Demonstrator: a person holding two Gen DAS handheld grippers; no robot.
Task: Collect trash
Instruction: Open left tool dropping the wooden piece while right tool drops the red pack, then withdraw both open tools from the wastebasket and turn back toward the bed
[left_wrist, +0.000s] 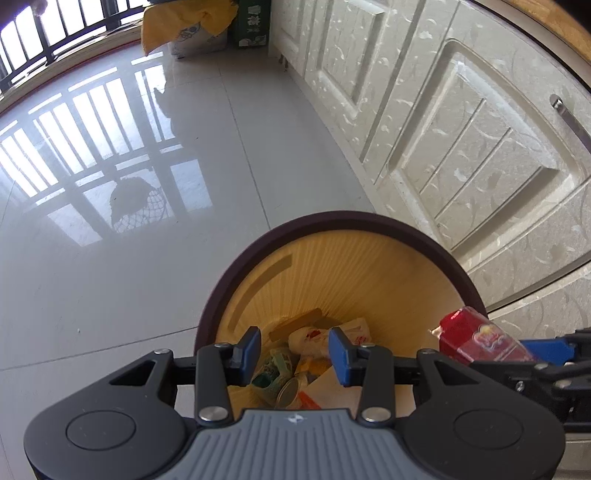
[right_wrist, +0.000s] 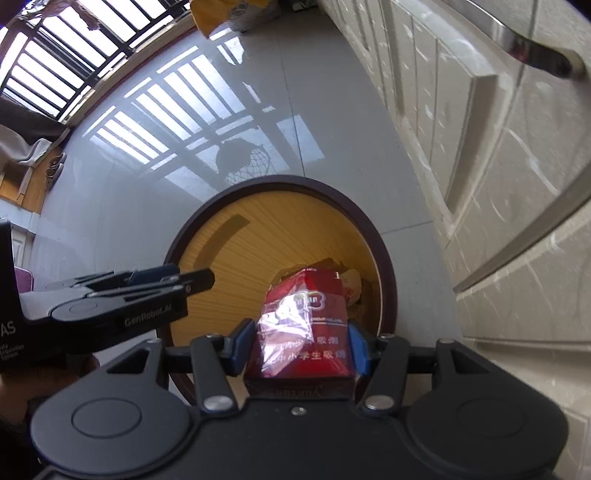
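Observation:
A round bin with a dark rim (left_wrist: 332, 218) and yellow ribbed inner wall stands on the tiled floor; wrappers and a can (left_wrist: 291, 373) lie at its bottom. My left gripper (left_wrist: 293, 343) hangs over the bin mouth, open, with nothing between its blue pads. From the right wrist view the left gripper (right_wrist: 192, 280) reaches in from the left. My right gripper (right_wrist: 299, 339) is shut on a red cigarette pack (right_wrist: 303, 332) in crinkled clear film, held above the bin rim (right_wrist: 277, 181). The left wrist view shows that pack (left_wrist: 476, 339) at the bin's right edge.
White embossed cabinet doors (left_wrist: 461, 129) with a metal handle (left_wrist: 569, 118) run close along the bin's right side. A yellow bag (left_wrist: 184, 22) and a green box (left_wrist: 253, 22) stand at the far wall by a barred window. Glossy grey floor (left_wrist: 110, 277) stretches left.

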